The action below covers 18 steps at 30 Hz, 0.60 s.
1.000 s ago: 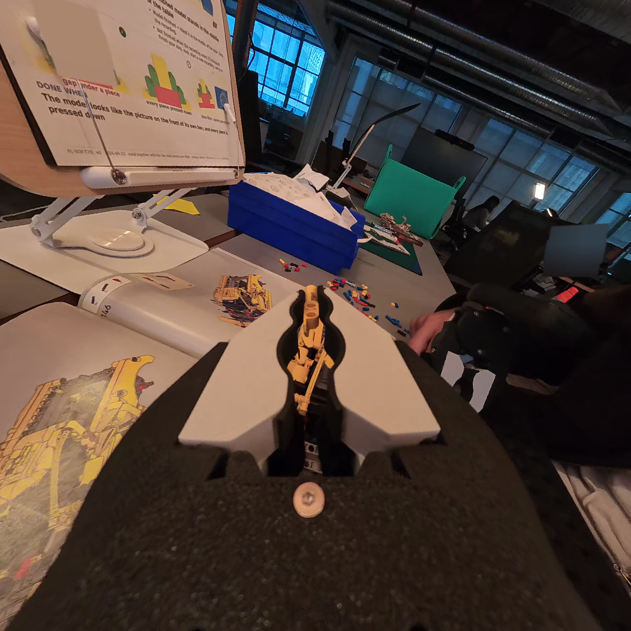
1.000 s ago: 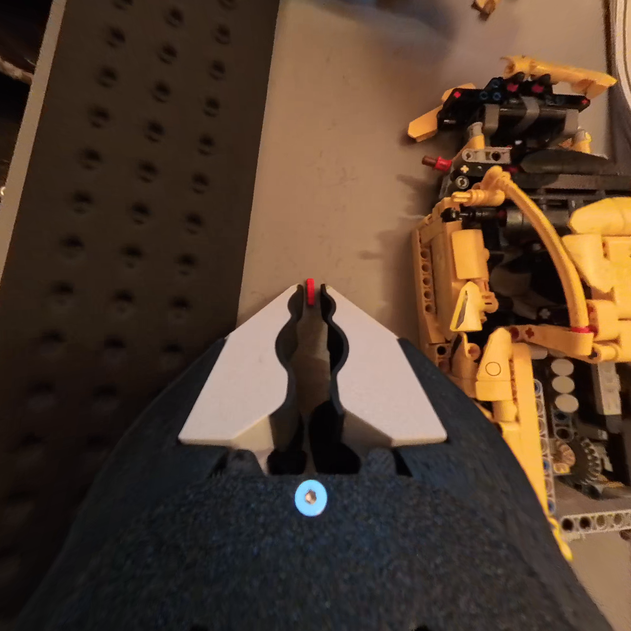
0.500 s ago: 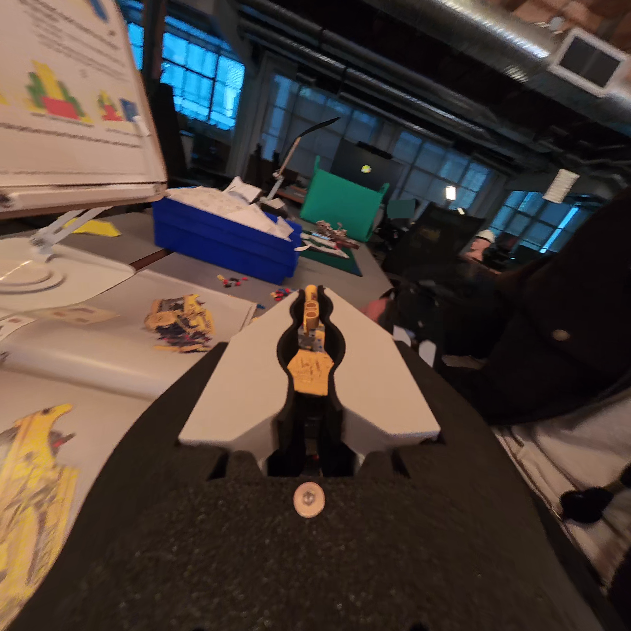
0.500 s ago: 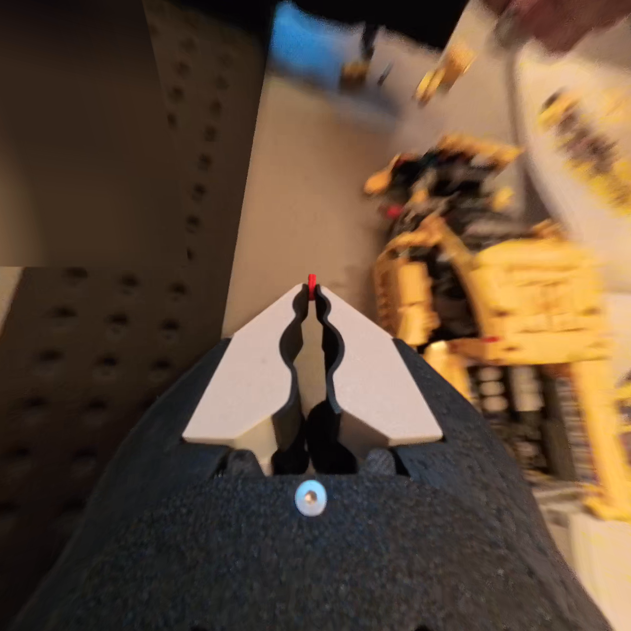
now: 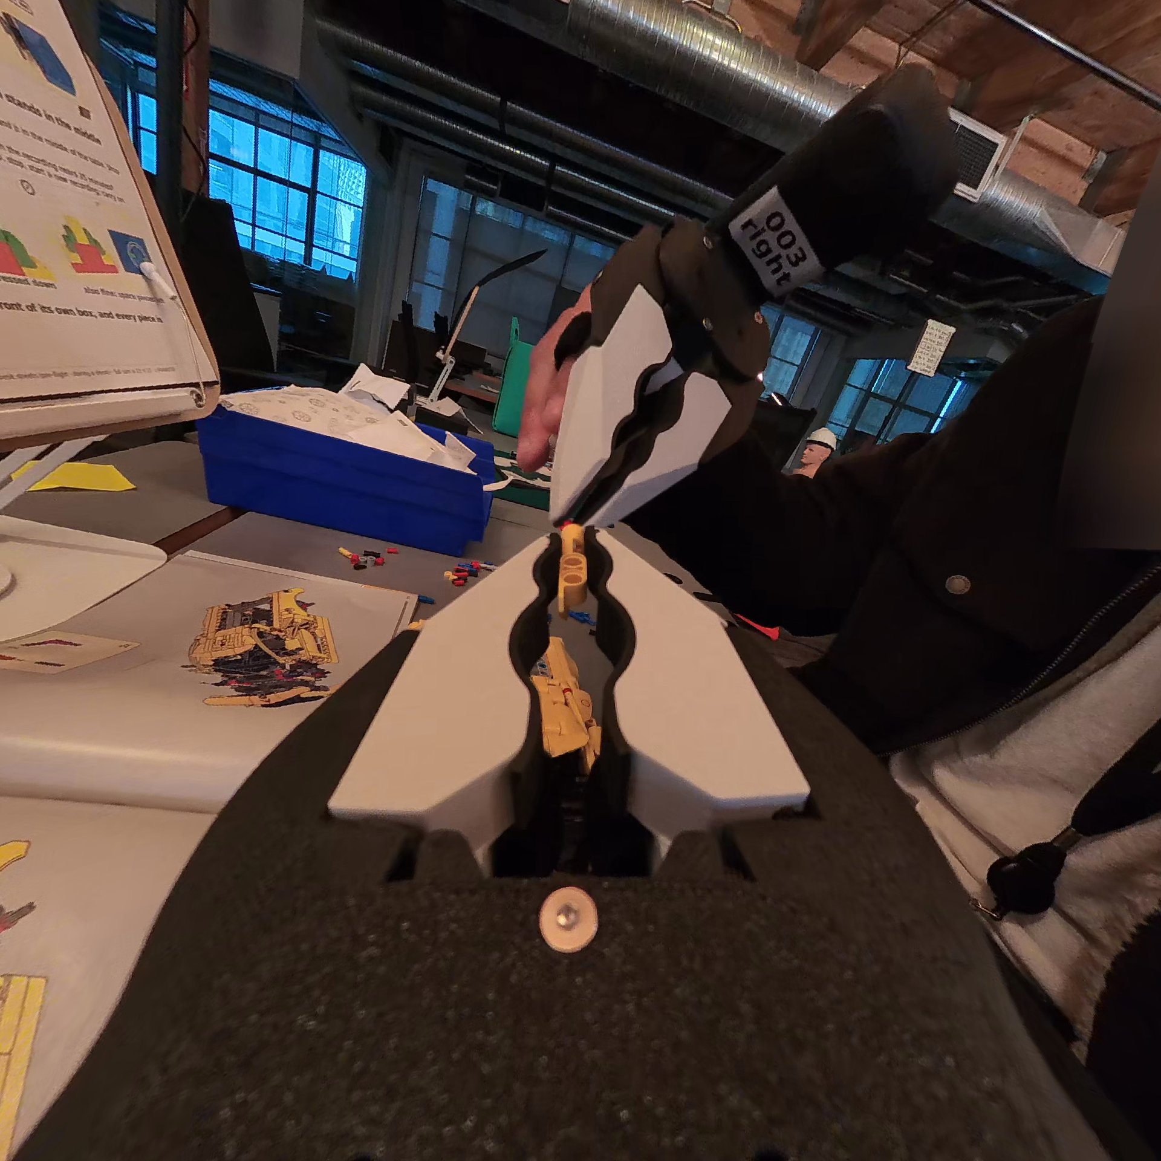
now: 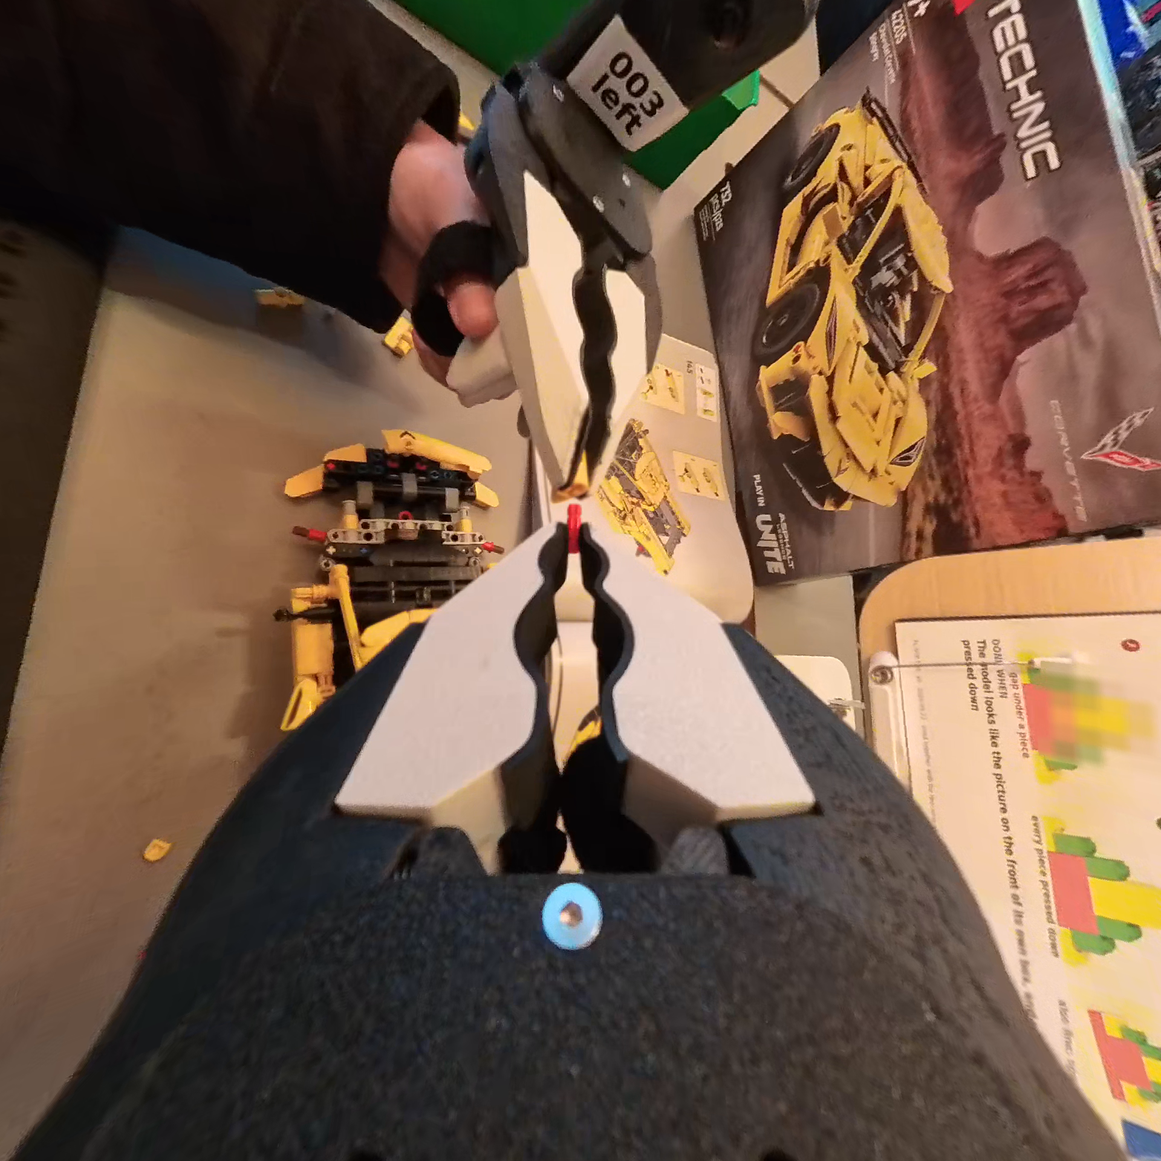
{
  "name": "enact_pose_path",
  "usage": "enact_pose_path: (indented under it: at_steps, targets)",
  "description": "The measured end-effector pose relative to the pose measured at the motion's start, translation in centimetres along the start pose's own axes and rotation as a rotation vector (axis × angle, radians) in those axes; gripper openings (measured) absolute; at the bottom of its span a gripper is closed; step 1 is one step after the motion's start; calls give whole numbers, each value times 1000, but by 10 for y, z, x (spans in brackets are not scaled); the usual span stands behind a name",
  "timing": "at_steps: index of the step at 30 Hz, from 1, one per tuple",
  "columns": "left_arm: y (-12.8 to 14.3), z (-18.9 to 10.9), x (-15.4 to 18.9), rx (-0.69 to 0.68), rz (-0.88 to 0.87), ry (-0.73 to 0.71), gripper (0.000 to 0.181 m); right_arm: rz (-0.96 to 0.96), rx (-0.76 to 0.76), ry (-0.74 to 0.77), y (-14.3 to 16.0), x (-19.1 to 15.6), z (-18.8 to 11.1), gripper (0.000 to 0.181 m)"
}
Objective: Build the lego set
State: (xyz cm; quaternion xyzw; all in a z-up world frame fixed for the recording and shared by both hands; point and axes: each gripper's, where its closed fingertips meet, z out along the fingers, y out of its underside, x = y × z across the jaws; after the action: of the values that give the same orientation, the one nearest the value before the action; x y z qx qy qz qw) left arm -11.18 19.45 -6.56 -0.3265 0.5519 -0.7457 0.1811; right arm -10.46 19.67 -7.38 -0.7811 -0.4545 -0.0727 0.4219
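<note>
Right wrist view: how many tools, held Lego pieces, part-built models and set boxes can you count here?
tools: 2, left tool and right tool
held pieces: 2, yellow piece and red piece
part-built model: 1
set box: 1
Total: 6

Right gripper (image 5: 575, 521) with red pin (image 6: 573, 533) now tip-to-tip against left gripper's (image 5: 573, 553) yellow beam (image 5: 572, 570).

Showing yellow on the beam (image 5: 572, 568) and car model (image 6: 383, 540), red on the pin (image 6: 573, 534), blue on the bin (image 5: 339, 484), grey across the bench (image 6: 188, 502).
</note>
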Motion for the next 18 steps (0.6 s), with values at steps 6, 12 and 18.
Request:
enact_pose_path:
  at_steps: [6,12,18]
  targets:
    - [-1,0,1,-7,1,-1,7,-14,-6,-8,-6,-1,1,2]
    - [4,1,-2,-44,26,-29,7,-41,-65,-8,-3,-1,3,2]
    - [12,4,-3,-108,125,-71,7,-17,-122,-78,5,-6,7,1]
